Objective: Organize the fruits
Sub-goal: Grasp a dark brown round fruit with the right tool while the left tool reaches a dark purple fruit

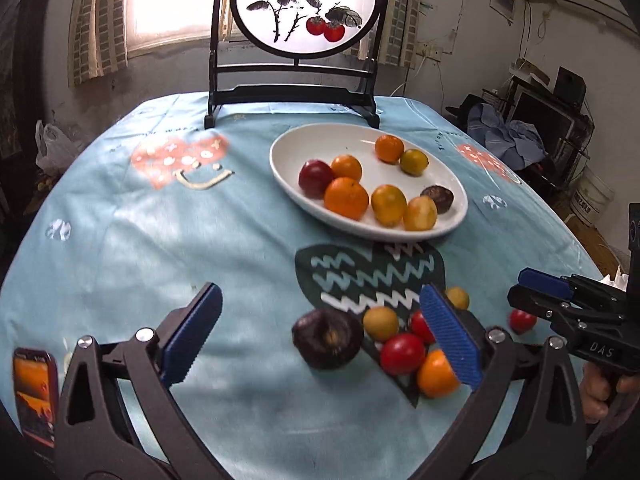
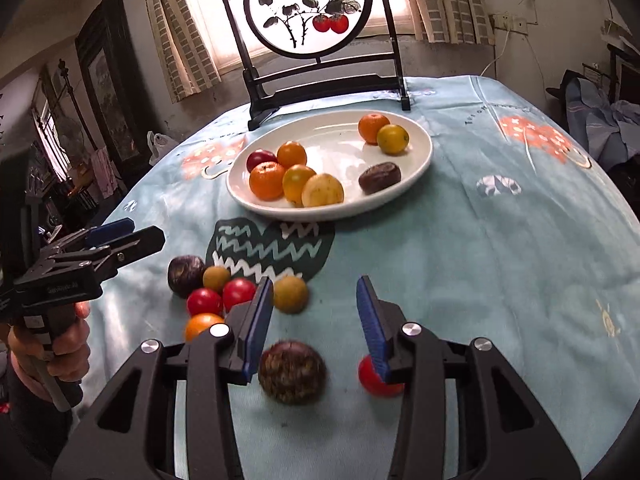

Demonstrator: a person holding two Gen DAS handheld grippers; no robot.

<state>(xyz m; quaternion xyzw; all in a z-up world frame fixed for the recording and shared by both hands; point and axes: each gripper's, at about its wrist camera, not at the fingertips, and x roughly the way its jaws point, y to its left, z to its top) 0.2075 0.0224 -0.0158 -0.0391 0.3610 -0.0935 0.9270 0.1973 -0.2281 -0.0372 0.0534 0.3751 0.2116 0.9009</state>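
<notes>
A white plate (image 2: 416, 168) sits at upper centre of the right wrist view, already holding oranges, yellow fruits, a red one and a dark one. Loose fruit (image 2: 216, 296) clusters on the blue tablecloth (image 2: 500, 280) at lower left, and a dark round fruit (image 2: 292, 372) lies low in the frame between the right gripper (image 2: 316, 320) fingers, which stand apart without pressing it. The left gripper (image 1: 320, 332) gapes wide, empty, above another dark fruit (image 1: 326, 338). This looks like a pick-up step; next, each needs to close on a fruit and carry it to the plate.
</notes>
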